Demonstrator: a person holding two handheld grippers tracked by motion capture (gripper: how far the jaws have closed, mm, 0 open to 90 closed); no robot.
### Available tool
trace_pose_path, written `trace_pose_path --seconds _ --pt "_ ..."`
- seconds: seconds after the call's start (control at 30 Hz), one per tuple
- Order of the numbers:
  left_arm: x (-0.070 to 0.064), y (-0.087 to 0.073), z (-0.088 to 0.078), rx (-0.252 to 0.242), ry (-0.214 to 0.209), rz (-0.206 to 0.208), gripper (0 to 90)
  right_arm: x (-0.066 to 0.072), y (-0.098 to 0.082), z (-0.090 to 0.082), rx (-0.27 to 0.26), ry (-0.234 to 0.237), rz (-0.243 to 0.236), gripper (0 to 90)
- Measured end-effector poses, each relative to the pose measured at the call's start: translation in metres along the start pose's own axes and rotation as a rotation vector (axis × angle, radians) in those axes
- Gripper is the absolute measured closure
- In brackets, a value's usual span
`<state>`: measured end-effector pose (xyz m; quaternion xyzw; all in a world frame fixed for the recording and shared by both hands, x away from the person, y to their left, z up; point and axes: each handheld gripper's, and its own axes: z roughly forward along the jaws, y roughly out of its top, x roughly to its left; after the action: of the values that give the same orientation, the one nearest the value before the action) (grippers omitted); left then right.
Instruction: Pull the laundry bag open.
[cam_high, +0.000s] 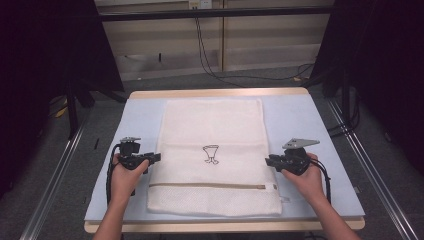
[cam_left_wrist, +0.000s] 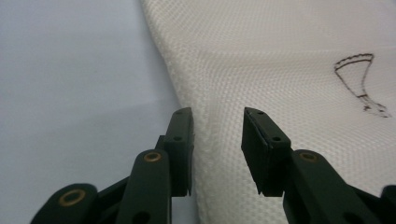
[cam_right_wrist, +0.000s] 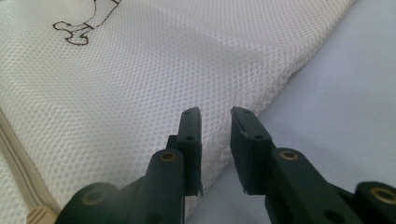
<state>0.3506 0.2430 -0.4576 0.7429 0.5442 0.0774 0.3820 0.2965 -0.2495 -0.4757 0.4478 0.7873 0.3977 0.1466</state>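
A white mesh laundry bag (cam_high: 212, 155) lies flat in the middle of the worktop (cam_high: 310, 125), on its pale blue cover, with its long sides running away from the person and its beige zipper (cam_high: 207, 186) crossing it near the front edge. A small dark line drawing (cam_high: 211, 154) sits at about the middle of the bag. The left tongs (cam_high: 155, 158) are held at the bag's left edge, level with the drawing; in the left gripper view (cam_left_wrist: 217, 135) their jaws stand apart with the bag's seamed edge lying between them, no pad pressing on it. The right tongs (cam_high: 269, 161) are held at the bag's right edge, opposite the left ones; in the right gripper view (cam_right_wrist: 215, 135) the jaws are likewise apart, straddling the edge of the mesh without clamping it.
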Motion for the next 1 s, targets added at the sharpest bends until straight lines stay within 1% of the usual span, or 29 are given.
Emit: trace_pose_path --seconds 0.03,0.07,0.1,0.13,0.17,0.2,0.23,0.27,0.3,0.33,0.37,0.4,0.43,0.47,0.5,0.53,0.57,0.6,0.63,0.67,0.7,0.73,0.77,0.8,0.83,0.87,0.9,0.97,1.0 --pt "-0.002 0.001 -0.001 -0.002 -0.004 0.008 62.7 0.000 0.000 -0.002 -0.005 0.000 -0.012 73.6" --pt "-0.004 0.002 -0.002 -0.006 -0.012 0.008 60.8 0.001 0.000 -0.003 -0.015 0.002 -0.022 72.0" --pt "-0.004 0.002 -0.002 -0.006 -0.012 0.008 58.7 0.001 0.000 -0.003 -0.015 0.002 -0.022 72.0" --pt "-0.010 0.003 -0.002 -0.014 -0.031 0.019 57.0 0.002 -0.001 -0.007 -0.022 -0.001 -0.030 70.0" --pt "-0.010 0.003 -0.002 -0.014 -0.031 0.019 56.2 0.002 -0.001 -0.007 -0.022 -0.001 -0.030 70.0" --pt "-0.014 0.003 -0.001 -0.014 -0.035 0.030 56.2 0.002 -0.001 -0.009 -0.032 -0.005 -0.041 71.3" --pt "-0.020 0.005 0.001 -0.009 -0.046 0.044 54.6 0.004 -0.002 -0.012 -0.041 0.009 -0.066 76.8" --pt "-0.023 0.005 0.002 -0.005 -0.052 0.050 54.1 0.005 -0.003 -0.014 -0.042 0.017 -0.078 77.7" --pt "-0.023 0.005 0.002 -0.005 -0.052 0.050 53.6 0.007 -0.004 -0.015 -0.046 0.018 -0.090 79.4" --pt "-0.026 0.006 0.003 0.001 -0.063 0.058 53.6 0.007 -0.004 -0.015 -0.046 0.018 -0.090 79.4" --pt "-0.029 0.006 0.005 -0.001 -0.072 0.060 52.8 0.008 -0.005 -0.017 -0.042 0.020 -0.099 82.6" --pt "-0.034 0.006 0.006 0.000 -0.083 0.068 52.5 0.011 -0.006 -0.020 -0.045 0.033 -0.113 87.4" --pt "-0.037 0.007 0.007 0.003 -0.076 0.091 53.0 0.012 -0.007 -0.021 -0.047 0.038 -0.117 89.0" --pt "-0.040 0.007 0.007 0.008 -0.079 0.098 53.3 0.013 -0.007 -0.023 -0.047 0.047 -0.124 89.8" --pt "-0.040 0.007 0.007 0.008 -0.079 0.098 53.0 0.013 -0.007 -0.023 -0.047 0.047 -0.124 89.8" --pt "-0.046 0.009 0.008 0.008 -0.123 0.086 51.4 0.016 -0.008 -0.025 -0.052 0.049 -0.132 90.0" --pt "-0.046 0.009 0.008 0.008 -0.123 0.086 48.8 0.016 -0.008 -0.025 -0.052 0.049 -0.132 90.0" --pt "-0.053 0.010 0.008 0.001 -0.151 0.086 47.7 0.018 -0.009 -0.027 -0.055 0.059 -0.140 90.0" --pt "-0.053 0.010 0.008 0.001 -0.151 0.086 46.9 0.018 -0.009 -0.027 -0.055 0.059 -0.140 90.0" --pt "-0.055 0.011 0.008 0.010 -0.170 0.082 44.4 0.020 -0.012 -0.029 -0.061 0.066 -0.141 89.1" --pt "-0.058 0.011 0.008 0.025 -0.191 0.068 44.4 0.020 -0.012 -0.029 -0.061 0.066 -0.141 89.1" --pt "-0.061 0.011 0.009 0.033 -0.199 0.068 42.1 0.022 -0.014 -0.031 -0.054 0.068 -0.145 89.0" --pt "-0.064 0.011 0.010 0.042 -0.198 0.074 40.7 0.022 -0.016 -0.032 -0.050 0.075 -0.150 89.2" --pt "-0.069 0.011 0.012 0.063 -0.212 0.074 40.3 0.023 -0.017 -0.033 -0.045 0.069 -0.155 89.6" --pt "-0.069 0.011 0.012 0.063 -0.212 0.074 40.2 0.023 -0.017 -0.033 -0.045 0.069 -0.155 89.6" --pt "-0.074 0.010 0.014 0.064 -0.217 0.087 39.4 0.024 -0.019 -0.034 -0.036 0.069 -0.171 90.0" --pt "-0.074 0.010 0.014 0.064 -0.217 0.087 39.3 0.025 -0.021 -0.035 -0.034 0.064 -0.177 90.0" --pt "-0.080 0.009 0.016 0.078 -0.237 0.091 39.3 0.025 -0.022 -0.036 -0.029 0.059 -0.182 90.0" --pt "-0.086 0.009 0.017 0.093 -0.249 0.091 40.0 0.026 -0.023 -0.037 -0.024 0.053 -0.183 90.0"
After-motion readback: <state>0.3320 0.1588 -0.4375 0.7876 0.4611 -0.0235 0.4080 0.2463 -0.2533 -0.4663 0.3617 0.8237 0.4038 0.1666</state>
